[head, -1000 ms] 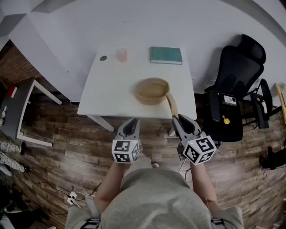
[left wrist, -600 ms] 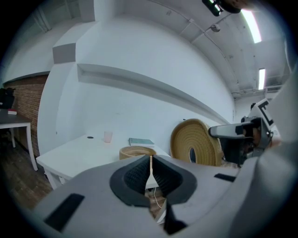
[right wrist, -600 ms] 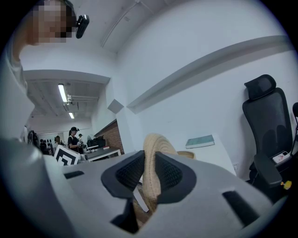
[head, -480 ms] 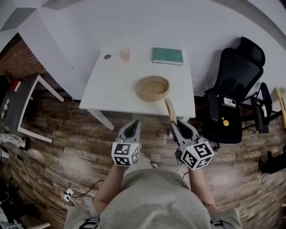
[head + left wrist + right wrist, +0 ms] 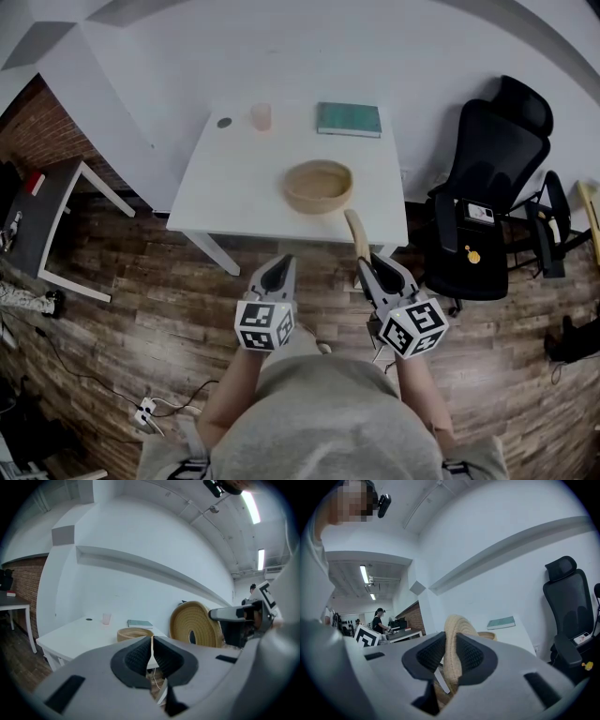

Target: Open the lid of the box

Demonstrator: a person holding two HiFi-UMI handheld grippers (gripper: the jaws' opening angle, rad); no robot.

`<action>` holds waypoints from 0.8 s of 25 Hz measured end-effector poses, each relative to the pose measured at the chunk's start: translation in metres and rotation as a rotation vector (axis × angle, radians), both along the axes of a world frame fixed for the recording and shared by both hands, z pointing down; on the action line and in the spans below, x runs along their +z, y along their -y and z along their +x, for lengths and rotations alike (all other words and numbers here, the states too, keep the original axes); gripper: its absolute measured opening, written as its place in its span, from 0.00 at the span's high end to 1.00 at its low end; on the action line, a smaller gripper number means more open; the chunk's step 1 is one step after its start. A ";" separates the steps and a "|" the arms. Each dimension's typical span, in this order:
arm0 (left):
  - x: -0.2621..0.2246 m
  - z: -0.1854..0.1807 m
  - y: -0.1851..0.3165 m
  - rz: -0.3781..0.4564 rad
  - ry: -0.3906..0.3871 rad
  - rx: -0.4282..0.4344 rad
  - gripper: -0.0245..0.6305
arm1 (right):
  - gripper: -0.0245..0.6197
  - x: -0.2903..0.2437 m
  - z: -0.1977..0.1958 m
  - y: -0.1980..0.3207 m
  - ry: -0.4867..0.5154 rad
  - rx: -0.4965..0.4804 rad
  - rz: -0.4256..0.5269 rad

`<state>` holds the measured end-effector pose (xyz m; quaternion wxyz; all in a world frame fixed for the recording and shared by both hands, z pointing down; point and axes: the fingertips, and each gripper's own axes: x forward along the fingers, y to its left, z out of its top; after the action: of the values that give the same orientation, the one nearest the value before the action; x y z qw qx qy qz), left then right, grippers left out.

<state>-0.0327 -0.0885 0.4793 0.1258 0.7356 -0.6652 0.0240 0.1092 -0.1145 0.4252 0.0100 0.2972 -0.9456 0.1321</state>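
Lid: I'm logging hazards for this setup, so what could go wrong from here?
The right gripper pinches the lid only at its rim, in the air off the table's front edge; a slip would likely drop it to the floor. The left gripper is shut and empty, so nothing backs up that grip.

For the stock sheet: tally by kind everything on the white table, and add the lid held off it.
Basket: 1
Cup: 1
Book: 1
Dark disc: 1
Lid: 1
Total: 5
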 end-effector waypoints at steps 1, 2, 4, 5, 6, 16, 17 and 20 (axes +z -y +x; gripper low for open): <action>0.000 0.000 0.000 0.000 0.000 0.000 0.94 | 0.84 0.000 0.000 0.000 -0.001 0.001 0.002; -0.001 0.000 0.001 0.000 0.000 0.000 0.94 | 0.84 0.000 0.000 0.001 -0.002 0.003 0.005; -0.001 0.000 0.002 0.000 -0.001 0.002 0.94 | 0.85 0.000 0.000 0.002 -0.007 0.005 0.009; -0.001 0.000 0.002 0.000 -0.002 0.002 0.94 | 0.85 0.000 -0.001 0.002 -0.009 0.005 0.010; -0.001 0.000 0.002 -0.001 -0.003 0.002 0.94 | 0.85 0.000 -0.002 0.003 -0.009 0.004 0.009; 0.002 -0.004 0.005 -0.006 -0.001 0.004 0.94 | 0.85 0.002 -0.007 0.005 -0.010 -0.005 0.007; 0.002 -0.004 0.005 -0.007 -0.001 0.005 0.94 | 0.85 0.001 -0.008 0.006 -0.010 -0.006 0.007; 0.004 -0.005 0.006 -0.012 -0.004 0.008 0.94 | 0.85 -0.001 -0.010 0.007 -0.011 -0.008 0.008</action>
<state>-0.0377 -0.0946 0.4834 0.1315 0.7375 -0.6619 0.0273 0.0996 -0.1216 0.4245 0.0148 0.2943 -0.9471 0.1267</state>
